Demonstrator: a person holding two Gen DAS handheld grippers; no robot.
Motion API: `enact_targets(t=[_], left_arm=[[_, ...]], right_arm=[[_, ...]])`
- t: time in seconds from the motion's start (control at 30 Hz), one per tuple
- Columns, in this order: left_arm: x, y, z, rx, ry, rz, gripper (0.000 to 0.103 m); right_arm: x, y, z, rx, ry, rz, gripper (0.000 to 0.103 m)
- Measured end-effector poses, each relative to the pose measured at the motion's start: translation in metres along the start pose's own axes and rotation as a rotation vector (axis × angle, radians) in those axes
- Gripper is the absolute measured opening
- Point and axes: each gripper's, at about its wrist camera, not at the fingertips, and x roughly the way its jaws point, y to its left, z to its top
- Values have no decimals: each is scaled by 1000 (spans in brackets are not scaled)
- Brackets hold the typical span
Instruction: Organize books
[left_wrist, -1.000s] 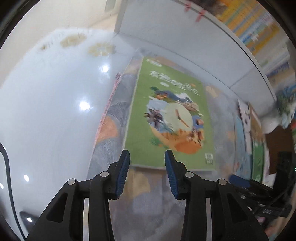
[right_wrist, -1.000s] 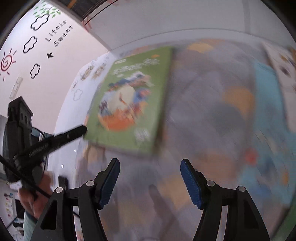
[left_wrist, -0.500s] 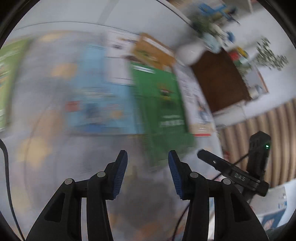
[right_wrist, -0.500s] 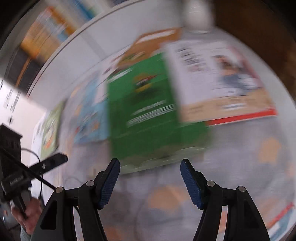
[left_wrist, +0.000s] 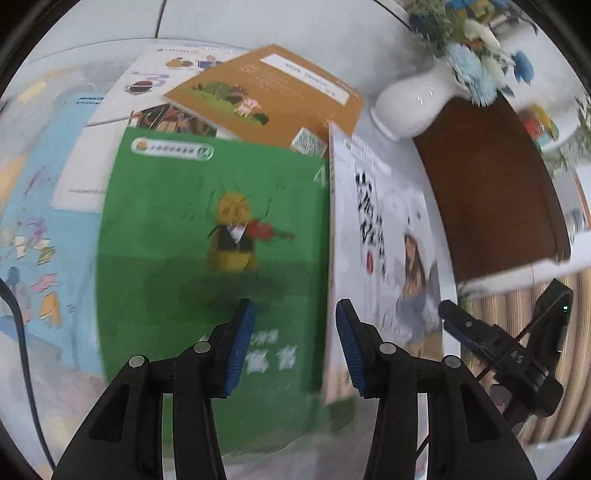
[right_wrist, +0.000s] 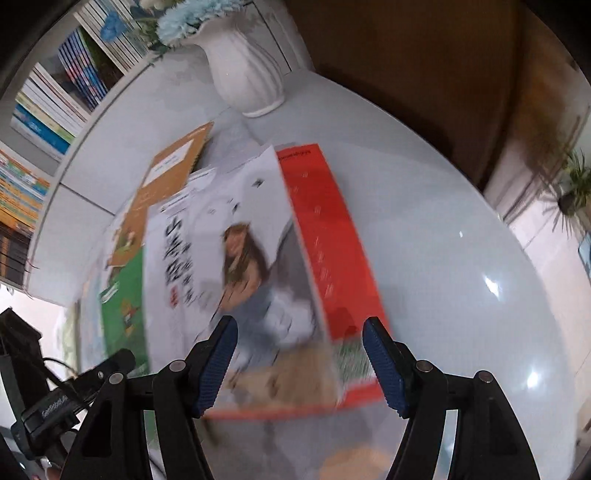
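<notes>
Books fill mid-frame: green book (left_wrist: 207, 258) (violin insect cover) under the left gripper (left_wrist: 291, 343); white book (right_wrist: 229, 258) above the right gripper (right_wrist: 299, 369). Both claws gape, empty.

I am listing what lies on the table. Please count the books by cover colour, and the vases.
Green book: 1
Orange-brown book: 1
White books: 2
Light blue book: 1
Red book: 1
White vase: 1
Total: 7

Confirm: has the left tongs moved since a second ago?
Yes. The left tongs swung right, off the light-green clock book, now over the dark-green book near the white vase.
</notes>
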Motion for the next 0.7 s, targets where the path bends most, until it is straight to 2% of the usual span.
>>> enact_targets(t=[0.13,0.23,0.27,0.33,0.4,0.43,0.47,0.6,0.7], left_arm=[[9,-24,3,74,29,18,44],[6,-27,-4,55,67,-35,41],[-2,-27,-12,51,50,-33,42],[-17,-24,-27,87,21,17,42],[-22,-18,-43,70,61,-19,42],[-30,-10,-55,57,64,-23,40],[-38,-4,-63,56,50,-9,40],[-75,34,-81,4,9,-28,40],[-104,63,-69,-2,-44,-3,40]], right_arm=[[25,1,13,-50,59,16,68],[22,17,3,-161,59,30,65],[18,25,-2,-197,65,53,64],[15,43,-14,-259,83,44,64],[16,58,-30,-306,111,76,64],[15,71,-45,-332,130,119,60],[14,80,-54,-350,134,123,57],[14,109,-91,-412,126,47,57],[7,100,-103,-312,155,103,57]])
